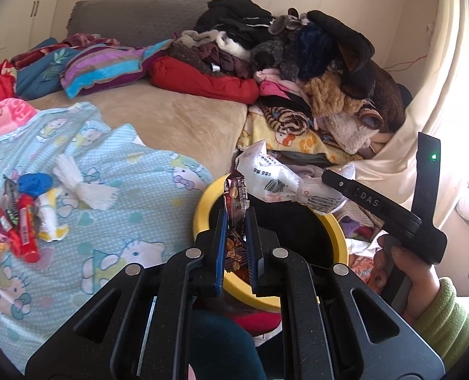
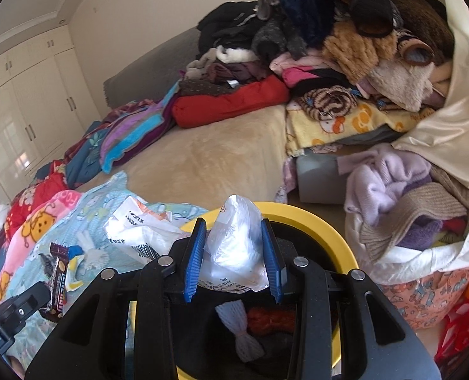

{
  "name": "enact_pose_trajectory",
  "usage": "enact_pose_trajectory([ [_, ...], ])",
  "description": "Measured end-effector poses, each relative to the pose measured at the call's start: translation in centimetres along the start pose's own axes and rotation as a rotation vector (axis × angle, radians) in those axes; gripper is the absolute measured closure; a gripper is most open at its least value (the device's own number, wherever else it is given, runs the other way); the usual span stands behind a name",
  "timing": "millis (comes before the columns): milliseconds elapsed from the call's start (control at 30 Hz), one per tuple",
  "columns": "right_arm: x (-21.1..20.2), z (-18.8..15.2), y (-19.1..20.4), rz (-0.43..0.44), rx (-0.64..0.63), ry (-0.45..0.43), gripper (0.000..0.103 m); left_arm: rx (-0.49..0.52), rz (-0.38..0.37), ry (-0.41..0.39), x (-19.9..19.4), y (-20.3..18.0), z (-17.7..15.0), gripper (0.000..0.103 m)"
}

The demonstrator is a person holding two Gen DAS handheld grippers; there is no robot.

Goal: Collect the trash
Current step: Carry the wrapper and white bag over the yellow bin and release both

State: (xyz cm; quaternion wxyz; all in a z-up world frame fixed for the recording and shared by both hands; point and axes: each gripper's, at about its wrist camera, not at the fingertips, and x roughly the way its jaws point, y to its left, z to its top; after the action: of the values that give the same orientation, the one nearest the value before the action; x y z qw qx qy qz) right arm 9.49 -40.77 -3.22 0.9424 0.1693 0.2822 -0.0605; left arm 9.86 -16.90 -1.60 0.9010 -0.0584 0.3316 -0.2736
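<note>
From the left wrist, the left gripper [image 1: 237, 218] points forward and somewhat down, its jaws pinching a brown wrapper [image 1: 236, 199] that stands upright between the blue pads over the near-left rim of a yellow bin [image 1: 202, 209]. The wrapper's lower end is hidden behind the pads. To the right, a hand [image 1: 408, 269] in a green sleeve [image 1: 446, 316] grips the right gripper [image 1: 329, 179], seen from the side; its jaws hold a white bag [image 1: 282, 177] above the bin's far side, though how tightly cannot be told here. The bin's inside is dark and mostly covered by the tool. On the bed, far left, more trash lies on a blue blanket [image 1: 123, 158]: red wrappers [image 1: 22, 231], a blue lid [image 1: 34, 182] and a white tassel [image 1: 82, 183]. A clothes pile [image 1: 297, 57] fills the far right.

From the right wrist, the right gripper [image 2: 234, 243] tilts down over the bin [image 2: 329, 231], jaws part-spread and pressing both sides of the white bag [image 2: 234, 247], whose crumpled end trails left beyond the pads. Inside the bin lie a white tassel [image 2: 240, 332] and something red [image 2: 272, 318], hard to make out. At the lower left edge, the left gripper [image 2: 49, 300] is cut off, holding the brown wrapper [image 2: 58, 275]. A basket [image 2: 424, 285] of clothes sits right of the bin.
</note>
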Motion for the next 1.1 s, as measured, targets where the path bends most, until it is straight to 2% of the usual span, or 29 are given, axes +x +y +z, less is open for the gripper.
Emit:
enact_pose_trajectory([
  [333,0.8,-0.3,-3.4,-0.071,0.068,0.013,0.07,0.028,-0.012,0.04,2.7,-1.5,-0.2,0.096],
  [767,1.7,-1.0,-4.9,-0.168,0.047,0.013,0.069,0.054,-0.029,0.085,6.7,-2.6,-0.1,0.096],
  [800,1.9,-1.0,-4.9,-0.164,0.048,0.016,0.068,0.055,-0.028,0.09,7.0,-2.6,-0.1,0.096],
  [867,2.0,-1.1,-5.1,-0.149,0.059,0.019,0.058,0.054,-0.032,0.097,7.7,-2.6,-0.2,0.096],
  [900,2.0,-1.1,-5.2,-0.135,0.075,0.017,0.056,0.051,-0.033,0.099,8.0,-2.5,-0.2,0.09],
  [933,2.0,-1.1,-5.4,-0.121,0.089,0.014,0.05,0.046,-0.03,0.098,8.1,-2.4,-0.2,0.072],
  [1000,2.1,-1.0,-5.5,-0.11,0.103,0.016,0.045,0.029,-0.01,0.086,8.2,-1.9,-0.2,0.046],
  [1067,2.1,-1.0,-5.4,-0.109,0.1,0.015,0.041,0.013,-0.001,0.073,7.8,-1.3,-0.2,0.039],
  [1100,2.0,-1.0,-5.3,-0.108,0.101,0.013,0.04,0.007,0.007,0.068,7.6,-1.2,-0.2,0.028],
])
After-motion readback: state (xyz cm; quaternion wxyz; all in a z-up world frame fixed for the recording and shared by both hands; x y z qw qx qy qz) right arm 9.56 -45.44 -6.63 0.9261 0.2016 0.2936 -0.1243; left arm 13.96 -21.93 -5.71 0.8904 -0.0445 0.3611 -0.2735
